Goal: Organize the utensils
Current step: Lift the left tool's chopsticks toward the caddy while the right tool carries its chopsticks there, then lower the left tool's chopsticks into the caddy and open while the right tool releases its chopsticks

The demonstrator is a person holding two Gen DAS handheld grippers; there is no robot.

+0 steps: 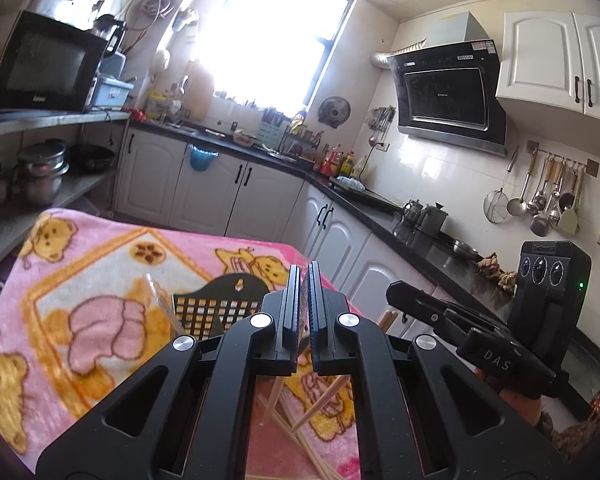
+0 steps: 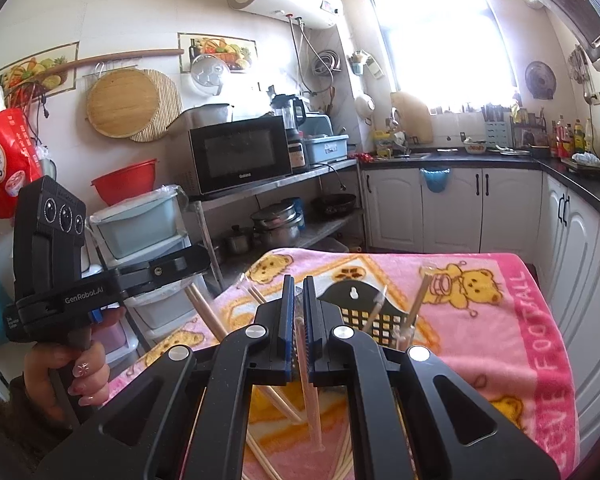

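1. Black lattice utensil holder lying on the pink bear-print blanket over the worktop, with wrapped chopsticks poking up at its front edge.
2. More loose chopsticks strewn on the blanket below both tools, some crossing one another.
3. Right hand-held gripper closed tight on one pale chopstick, held nearly upright between the blue-edged fingers, its lower end hanging over the blanket.
4. Left hand-held gripper closed to a narrow slit on something thin between the pads; what it is, not clear in the left wrist view.
5. In the right wrist view, left tool marked "GenRobot.AI" and held in a hand with painted nails; in the left wrist view, right tool lettered "DAS".
6. "FOOTBALL" legible along the blanket's pink border; "Galanz" on the black microwave on the metal shelf.
7. Steel pots stacked on the shelf below; red basin and pale plastic tubs beside the rack.
8. Range hood, hanging ladles and strainer, sauce bottles and kettles along the dark counter beyond.
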